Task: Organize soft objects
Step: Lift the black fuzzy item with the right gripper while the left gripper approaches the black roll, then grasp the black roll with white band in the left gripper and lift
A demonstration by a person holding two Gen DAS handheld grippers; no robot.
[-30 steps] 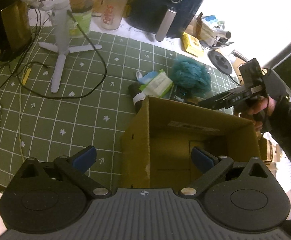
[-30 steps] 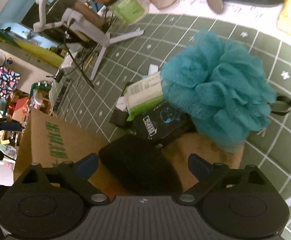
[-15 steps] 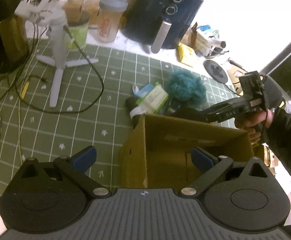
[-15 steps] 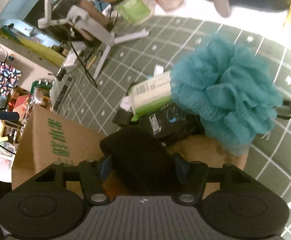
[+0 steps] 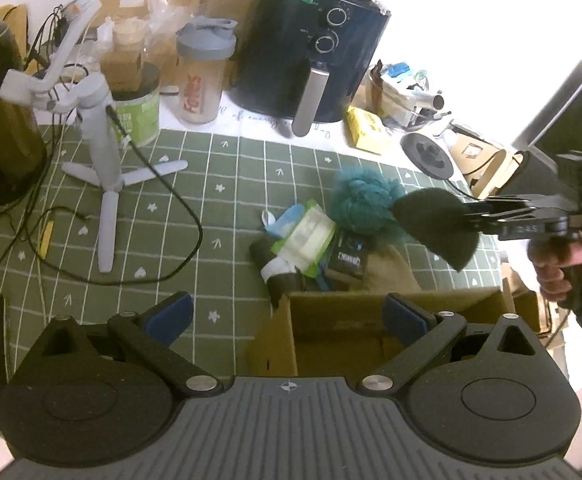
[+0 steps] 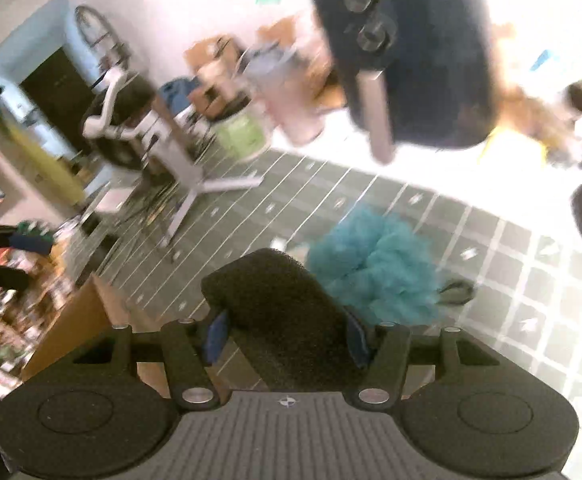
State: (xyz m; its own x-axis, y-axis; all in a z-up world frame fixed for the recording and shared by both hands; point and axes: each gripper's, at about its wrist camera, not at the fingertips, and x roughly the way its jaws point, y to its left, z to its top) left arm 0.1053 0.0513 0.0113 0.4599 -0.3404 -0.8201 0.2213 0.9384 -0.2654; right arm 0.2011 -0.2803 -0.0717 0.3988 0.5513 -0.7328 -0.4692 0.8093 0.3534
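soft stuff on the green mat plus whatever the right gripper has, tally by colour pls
Teal: 1, the bath pouf on the mat
Black: 1, the sponge clamped in the right gripper, lifted off the mat
Green and white: 1, the soft wipes pack on the mat
Total: 3 that can be told apart; the pile's darker items are unclear.

dark sponge (image 5: 437,226) held aloft; teal loofah (image 5: 365,204) lies on mat.

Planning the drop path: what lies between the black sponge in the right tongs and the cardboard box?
In the left wrist view, only air and a tan cloth on the mat lie between the sponge, clamped in the right tongs, and the box.
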